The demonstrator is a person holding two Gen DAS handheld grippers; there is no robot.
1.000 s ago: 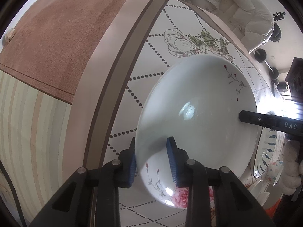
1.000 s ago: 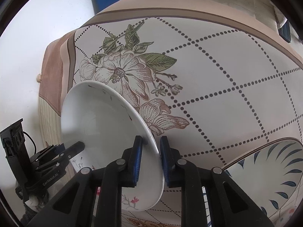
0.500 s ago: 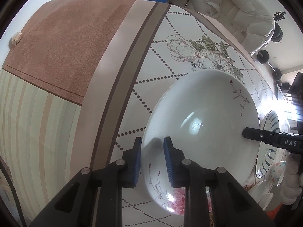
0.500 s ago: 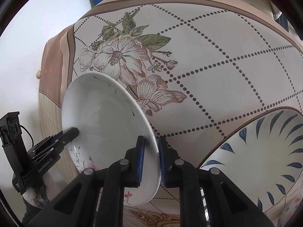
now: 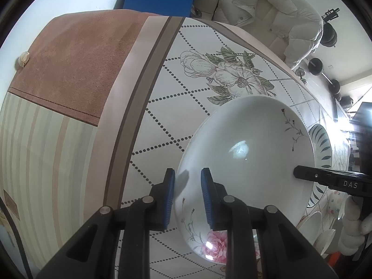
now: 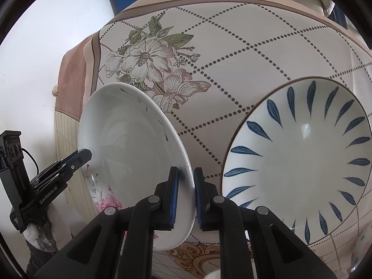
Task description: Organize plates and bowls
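Note:
A white plate with pink flowers (image 5: pixel 246 169) is held tilted above the tablecloth. My left gripper (image 5: pixel 187 195) straddles its near rim with a visible gap between the pads, so it is open. My right gripper (image 6: pixel 186 193) is shut on the opposite rim of the same plate (image 6: pixel 130 153); its fingers also show in the left wrist view (image 5: pixel 325 177). A larger plate with blue leaf marks (image 6: pixel 300 160) lies on the cloth to the right of the held plate, and its edge shows in the left wrist view (image 5: pixel 324 144).
The table wears a floral, dotted-lattice tablecloth (image 6: pixel 244 53) with a brown border (image 5: pixel 76 69). Small white bowls and a spotted cup (image 5: pixel 334 197) sit at the far right. A white sofa (image 5: pixel 267 7) and dumbbells stand beyond the table.
The flowered plate has moved toward the blue-leaf plate, which now fills more of the right wrist view. My left pads have spread slightly wider around the rim.

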